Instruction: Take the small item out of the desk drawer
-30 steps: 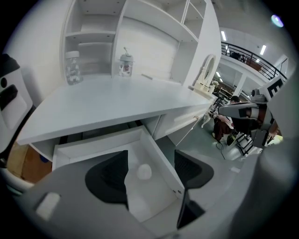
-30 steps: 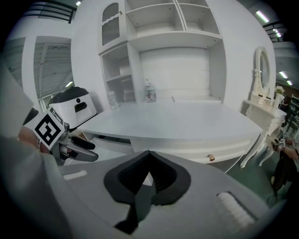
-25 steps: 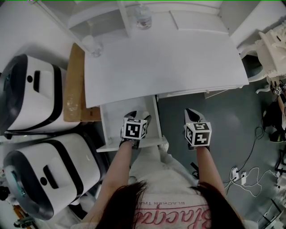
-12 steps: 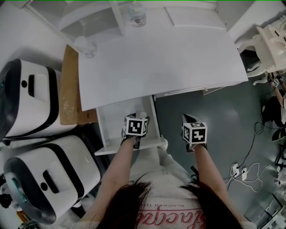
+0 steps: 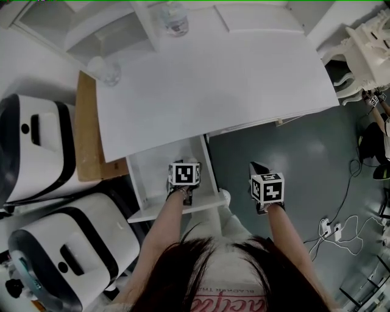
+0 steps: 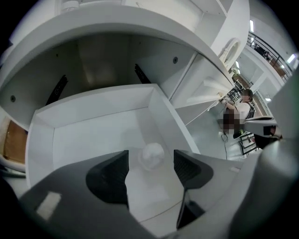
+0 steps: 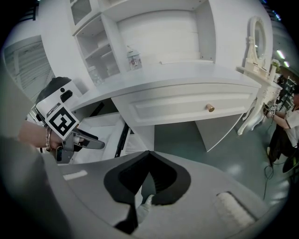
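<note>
**Left claw over the item, grab not made yet**

Nearest us, low centre of the left gripper view, the left claw stands wide open w/ nothing in hold. The small white item sits btwn the two pads w/ a gap on each side, so there's no touch yet. It looks rounded; we can't tell what it's made of. It lies on the bottom of the drawer, toward that view's right wall & near the front edge.

In the head view the drawer is pulled out at centre-left, under the desk top. The left claw's marker cube covers the item there.

The right claw has its pads together at the tips & holds nothing. It hangs over the grey floor, right of the drawer in the head view, idle by our read.

Farther off, top of the head view, are a bottle & a glass, neither part of the job.

As we judge it, the reach into the drawer is about done & the grasp is next. That calls for pads level w/ the item's middle, then a soft close, since a small light thing may skid if pinched off-centre. After that, lift straight up, clear of the drawer walls & the desk edge.
</note>
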